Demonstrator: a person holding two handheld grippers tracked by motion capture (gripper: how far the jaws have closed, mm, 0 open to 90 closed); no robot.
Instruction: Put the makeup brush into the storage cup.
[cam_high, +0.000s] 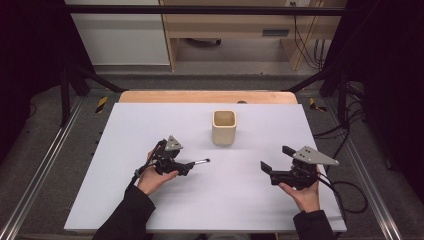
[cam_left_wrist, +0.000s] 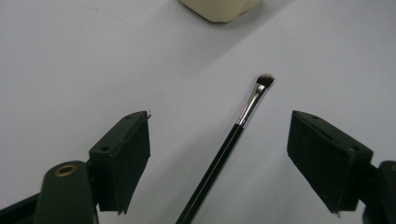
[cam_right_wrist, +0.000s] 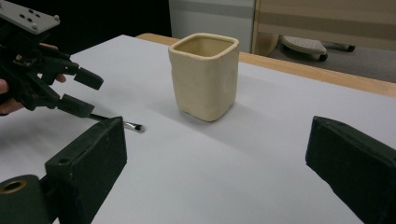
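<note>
We see the left gripper (cam_high: 186, 167) low over the white table (cam_high: 150, 130), its jaws spread wide with a thin black makeup brush (cam_left_wrist: 224, 154) lying on the surface between them — neither pad touches the handle. The brush's dark bristle tip (cam_left_wrist: 265, 80) points away from the gripper toward a cream square-mouthed cup (cam_high: 224, 127) standing upright near the table's middle, well apart from the tip. Further out, the right gripper (cam_high: 276, 161) is held at the table's right side, jaws also wide and empty, facing the cup (cam_right_wrist: 204, 74) — from its own view we see the left gripper (cam_right_wrist: 81, 92) beyond its left jaw.
</note>
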